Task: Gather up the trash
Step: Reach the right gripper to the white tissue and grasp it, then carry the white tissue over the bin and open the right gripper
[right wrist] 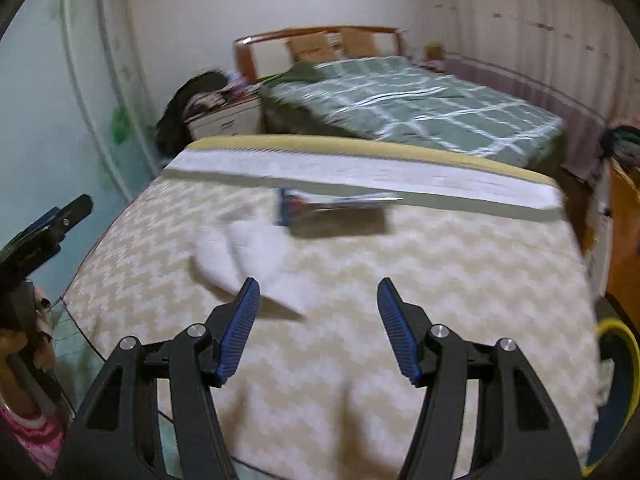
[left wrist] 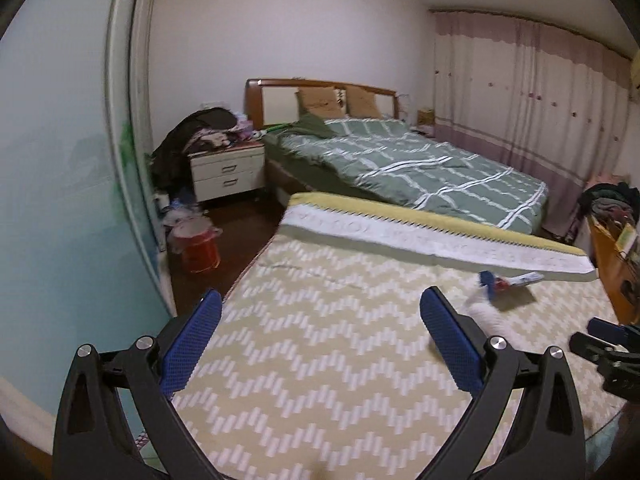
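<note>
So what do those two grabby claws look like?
Both look alike. The left gripper and right gripper each have two black plastic arms with cut-out holes, shiny silver round bolts, and flat blue bumpy pads on the fingers. A pink striped sleeve shows too.

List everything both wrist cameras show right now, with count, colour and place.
mattress: one, beige zigzag, foreground
white tissue: one, on mattress, ahead of right gripper
blue wrapper: one, blue-red-white, near mattress's far edge
bed: one, green checked cover, wooden headboard, behind
nightstand: one, white, left of bed, clothes piled on top
red bin: one, on floor beside mattress
curtains: pink-white, right wall
left gripper: blue fingers open, empty
right gripper: blue fingers open, empty
</note>
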Demonstrator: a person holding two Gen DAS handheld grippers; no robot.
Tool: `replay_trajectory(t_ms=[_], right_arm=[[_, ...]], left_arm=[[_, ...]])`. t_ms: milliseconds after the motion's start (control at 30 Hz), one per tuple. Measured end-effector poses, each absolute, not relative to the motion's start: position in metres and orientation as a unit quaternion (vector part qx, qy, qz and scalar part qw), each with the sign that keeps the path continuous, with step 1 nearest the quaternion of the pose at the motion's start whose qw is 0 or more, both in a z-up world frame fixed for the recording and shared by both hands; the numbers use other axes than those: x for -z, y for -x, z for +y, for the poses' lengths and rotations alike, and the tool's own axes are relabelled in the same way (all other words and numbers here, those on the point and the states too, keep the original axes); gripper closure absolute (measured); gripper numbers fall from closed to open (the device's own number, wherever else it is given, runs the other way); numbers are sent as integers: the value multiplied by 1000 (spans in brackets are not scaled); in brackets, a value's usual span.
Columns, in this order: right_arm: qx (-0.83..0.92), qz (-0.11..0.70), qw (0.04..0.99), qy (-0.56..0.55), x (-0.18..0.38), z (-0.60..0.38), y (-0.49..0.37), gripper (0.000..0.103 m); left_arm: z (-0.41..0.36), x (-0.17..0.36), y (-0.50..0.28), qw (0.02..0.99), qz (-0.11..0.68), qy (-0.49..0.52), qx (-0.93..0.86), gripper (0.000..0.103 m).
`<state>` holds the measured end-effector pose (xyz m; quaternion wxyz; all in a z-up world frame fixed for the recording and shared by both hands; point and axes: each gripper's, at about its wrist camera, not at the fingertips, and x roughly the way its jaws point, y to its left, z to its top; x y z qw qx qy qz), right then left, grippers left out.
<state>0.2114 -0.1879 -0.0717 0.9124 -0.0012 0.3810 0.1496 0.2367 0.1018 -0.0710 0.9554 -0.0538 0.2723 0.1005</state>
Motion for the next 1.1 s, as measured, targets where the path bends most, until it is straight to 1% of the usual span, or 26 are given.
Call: replay_trajectory(t_ms=[200,433,467,567,600,633,733,800,1100], right_arm=[[-182,417,890,35,91,-132,-245,45],[-181,437,879,55,110,-111,-263,45],[-181,441,877,56,113,-109,-264,47],[-181,440,878,58,118,-107,-265,66],[-181,439,878,59,118,-108,-264,77],[-184,439,877,57,117,-109,-263,83],[-193,439,875,63,116,-113,-258,87],[-194,437,876,65,115,-114,-254,88],[-187,414,890,22,92,-156,-223,88]], left_arm=[[112,74,-238,953,274,75,-104,5],[107,76,-240,951,284,77,-97,5],[105,76,-240,951,284,77,-96,5],[104,77,-241,950,286,75,-96,5],[103,77,-240,950,287,75,-96,5],[103,77,-240,950,287,74,-96,5],[102,78,-240,950,290,72,-96,5],[101,79,-241,949,292,70,-96,5],[95,82,-242,949,296,62,-90,5]])
